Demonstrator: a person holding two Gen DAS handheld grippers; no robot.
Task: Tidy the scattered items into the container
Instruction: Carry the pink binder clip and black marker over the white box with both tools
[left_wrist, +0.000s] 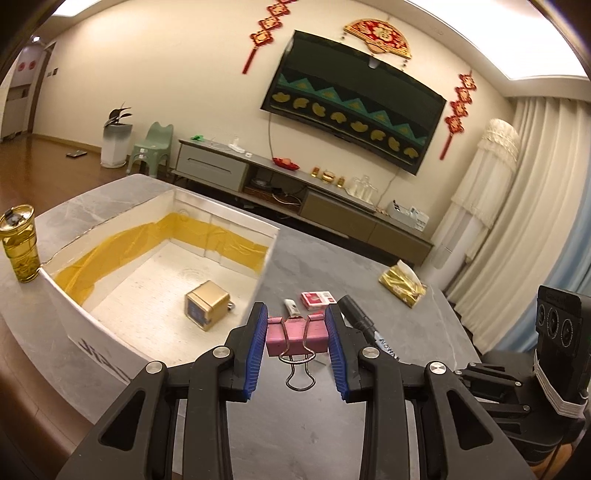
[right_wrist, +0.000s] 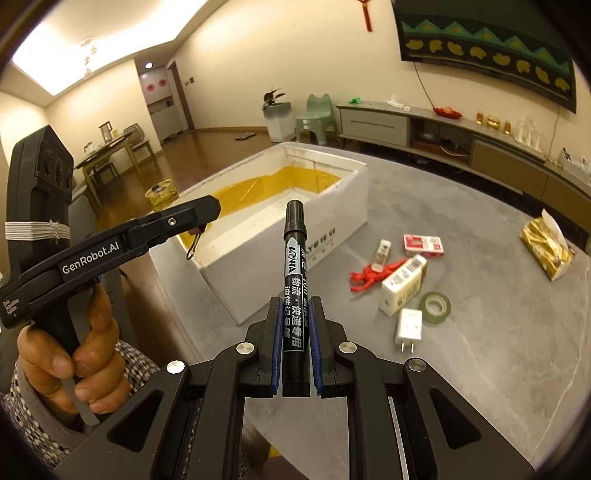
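Left gripper (left_wrist: 297, 332), fingers clamped on a pink binder clip (left_wrist: 296, 335) with its wire handles hanging down, held in the air at the near right corner of the box (left_wrist: 162, 236). Right gripper (right_wrist: 295, 347), fingers clamped on a black marker (right_wrist: 293, 280) that points forward and up, cap end toward the box. Box: white, open-topped, yellow lining along its inner walls, standing on the grey table (right_wrist: 461, 369) toward its left edge; a gold cube (left_wrist: 207, 304) lies on its floor. Loose on the table to the right of the box: a red card pack (right_wrist: 423, 245), a small clear item (right_wrist: 382, 254) lying on a red cord (right_wrist: 369, 275), a cream packet (right_wrist: 404, 284), a green tape roll (right_wrist: 436, 308) and a white charger (right_wrist: 409, 326) just beside it. A gold tissue pack (right_wrist: 546, 247) lies near the right edge, well apart; a glass (left_wrist: 20, 243) stands left of the box. A hand (right_wrist: 70, 350) grips the left gripper's handle.
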